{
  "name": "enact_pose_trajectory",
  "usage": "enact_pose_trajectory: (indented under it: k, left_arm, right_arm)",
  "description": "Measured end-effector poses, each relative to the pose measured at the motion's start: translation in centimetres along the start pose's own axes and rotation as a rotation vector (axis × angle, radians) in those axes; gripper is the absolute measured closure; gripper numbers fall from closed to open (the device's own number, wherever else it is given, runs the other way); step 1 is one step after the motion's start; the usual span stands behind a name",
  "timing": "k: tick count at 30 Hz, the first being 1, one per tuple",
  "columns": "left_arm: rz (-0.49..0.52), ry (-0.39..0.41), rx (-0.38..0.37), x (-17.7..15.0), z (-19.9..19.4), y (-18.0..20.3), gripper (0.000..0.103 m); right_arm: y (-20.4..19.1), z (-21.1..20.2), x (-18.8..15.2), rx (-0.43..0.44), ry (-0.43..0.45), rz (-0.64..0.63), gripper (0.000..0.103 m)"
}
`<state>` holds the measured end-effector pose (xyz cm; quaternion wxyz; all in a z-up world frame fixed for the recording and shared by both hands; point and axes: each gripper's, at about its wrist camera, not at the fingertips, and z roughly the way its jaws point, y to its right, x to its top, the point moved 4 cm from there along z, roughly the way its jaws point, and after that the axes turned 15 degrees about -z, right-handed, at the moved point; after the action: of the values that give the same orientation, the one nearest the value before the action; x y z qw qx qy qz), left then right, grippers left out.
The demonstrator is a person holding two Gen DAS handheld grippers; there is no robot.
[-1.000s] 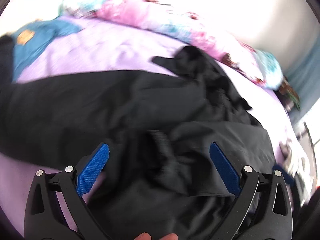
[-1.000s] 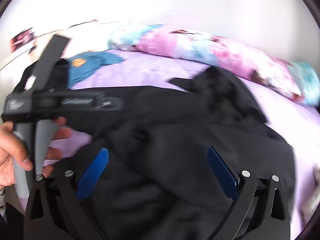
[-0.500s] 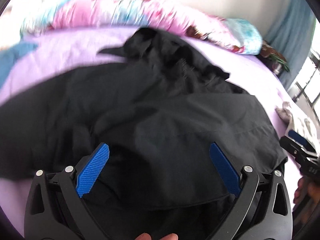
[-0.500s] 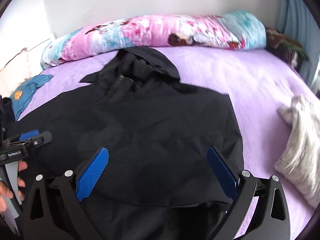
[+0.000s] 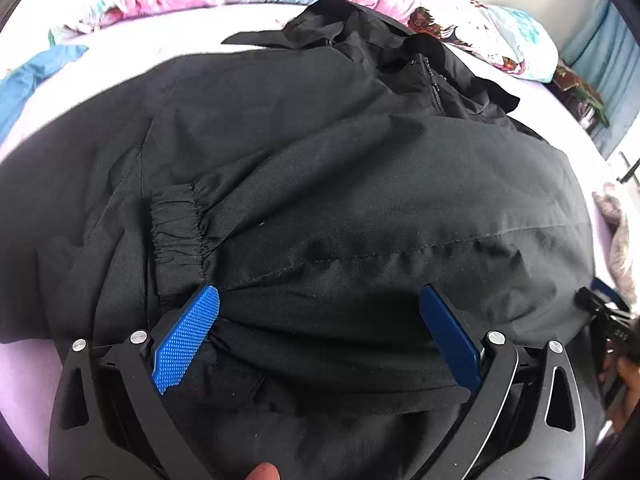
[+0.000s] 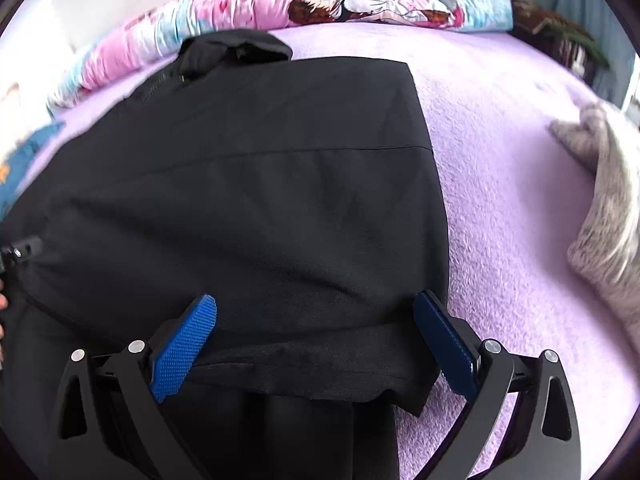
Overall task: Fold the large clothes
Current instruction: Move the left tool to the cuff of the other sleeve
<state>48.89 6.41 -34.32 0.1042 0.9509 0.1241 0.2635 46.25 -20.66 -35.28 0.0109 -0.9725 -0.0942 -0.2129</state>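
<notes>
Over the near hem of the jacket (image 5: 360, 184), the left gripper (image 5: 316, 332) has its blue pads (image 5: 186, 336) spread wide, with nothing pinched between them; black cloth lies in the gap and under both fingers. Just ahead of its left pad sits an elastic cuff (image 5: 176, 224), the end of a sleeve folded across the jacket's front. Farther on, the zipper (image 5: 434, 88) and collar bunch up toward the far side. At the right edge of this view the other gripper shows dimly, held by a hand.

The right gripper (image 6: 316, 344) is likewise spread, its pads (image 6: 184, 352) straddling the jacket's (image 6: 248, 184) lower right corner without clamping it. The right pad is at the garment's edge, where black cloth meets the purple blanket (image 6: 500, 160).

The jacket lies mostly flat on the blanket, hem nearest the grippers, hood (image 6: 236, 48) toward the far side. Beyond it a pink and blue bolster (image 6: 320, 0) runs along the wall. A grey garment (image 6: 604, 184) lies on the blanket well to the right, and a blue cloth (image 5: 28, 84) lies off to the left.
</notes>
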Motion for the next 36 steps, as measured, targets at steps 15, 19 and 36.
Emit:
enact_pose_trajectory:
  k: [15,19,36]
  left_arm:
    - [-0.054,0.054,0.084,2.0,-3.8,-0.9,0.006]
    - [-0.058,0.038,0.101,1.6,-2.9,-1.4,0.006]
    - [-0.021,0.051,0.08,-0.3,-1.7,-2.3,0.006]
  right_arm:
    - [-3.2,-4.6,6.3,-0.087,0.099,-0.088,0.006]
    - [-3.8,-2.9,6.2,-0.107,0.066,-0.109,0.006]
    - [1.4,-0.3,1.3,-0.113,-0.025,0.035,0.006]
